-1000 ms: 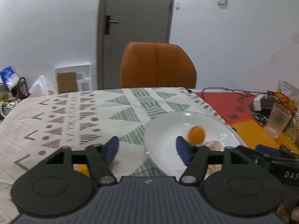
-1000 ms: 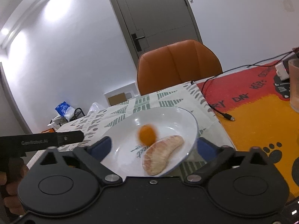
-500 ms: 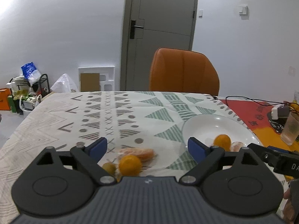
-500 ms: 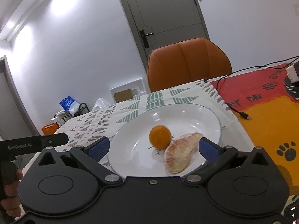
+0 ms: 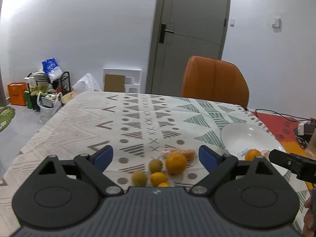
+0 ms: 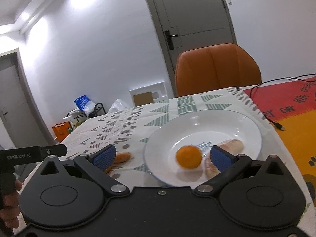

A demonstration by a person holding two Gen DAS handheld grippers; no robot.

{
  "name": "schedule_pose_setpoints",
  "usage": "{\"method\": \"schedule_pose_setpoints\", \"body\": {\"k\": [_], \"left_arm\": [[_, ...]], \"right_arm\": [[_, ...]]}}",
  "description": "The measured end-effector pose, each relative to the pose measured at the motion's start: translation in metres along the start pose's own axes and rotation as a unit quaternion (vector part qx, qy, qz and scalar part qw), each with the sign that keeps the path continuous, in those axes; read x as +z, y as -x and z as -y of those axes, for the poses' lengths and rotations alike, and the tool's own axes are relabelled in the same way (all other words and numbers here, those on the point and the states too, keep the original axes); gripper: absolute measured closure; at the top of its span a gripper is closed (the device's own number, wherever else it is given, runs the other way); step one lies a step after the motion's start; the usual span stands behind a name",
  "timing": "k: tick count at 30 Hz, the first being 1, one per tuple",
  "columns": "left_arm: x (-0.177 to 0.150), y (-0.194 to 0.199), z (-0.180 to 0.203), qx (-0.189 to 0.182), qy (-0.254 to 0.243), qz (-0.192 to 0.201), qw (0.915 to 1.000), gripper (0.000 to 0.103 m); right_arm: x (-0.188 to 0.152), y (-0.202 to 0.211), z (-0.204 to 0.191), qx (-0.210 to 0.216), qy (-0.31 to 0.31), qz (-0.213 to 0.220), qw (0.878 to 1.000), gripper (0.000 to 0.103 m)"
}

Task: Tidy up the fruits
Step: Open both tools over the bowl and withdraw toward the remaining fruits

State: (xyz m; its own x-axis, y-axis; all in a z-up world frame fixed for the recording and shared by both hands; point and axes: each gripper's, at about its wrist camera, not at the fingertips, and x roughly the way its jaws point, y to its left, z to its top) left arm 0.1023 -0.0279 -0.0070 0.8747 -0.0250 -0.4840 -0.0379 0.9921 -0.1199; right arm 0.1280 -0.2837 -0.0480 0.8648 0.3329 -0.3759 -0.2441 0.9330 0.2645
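Left tool (image 5: 156,155): spread wide, nothing pinched, above the loose fruit on the tabletop (image 5: 79,122).
Right tool (image 6: 162,156): spread wide, nothing pinched, at the near rim of the plate (image 6: 252,122).
Loose fruit: two green fruits (image 5: 139,177), three oranges, the largest (image 5: 176,163) at the right, a peeled piece (image 5: 183,152) just behind.
Plate contents: one small orange (image 6: 189,157), a pale peeled segment (image 6: 231,145) to its right.
Beyond: orange chair (image 5: 215,82), grey door (image 5: 189,29).
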Motion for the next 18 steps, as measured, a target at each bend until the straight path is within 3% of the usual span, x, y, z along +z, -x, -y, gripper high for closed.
{"method": "schedule_pose_setpoints", "body": {"k": [18], "left_arm": [[-0.015, 0.024, -0.061, 0.030, 0.042, -0.008, 0.9986, 0.010]], "right_arm": [[-0.013, -0.002, -0.047, 0.053, 0.040, -0.032, 0.997, 0.000]]}}
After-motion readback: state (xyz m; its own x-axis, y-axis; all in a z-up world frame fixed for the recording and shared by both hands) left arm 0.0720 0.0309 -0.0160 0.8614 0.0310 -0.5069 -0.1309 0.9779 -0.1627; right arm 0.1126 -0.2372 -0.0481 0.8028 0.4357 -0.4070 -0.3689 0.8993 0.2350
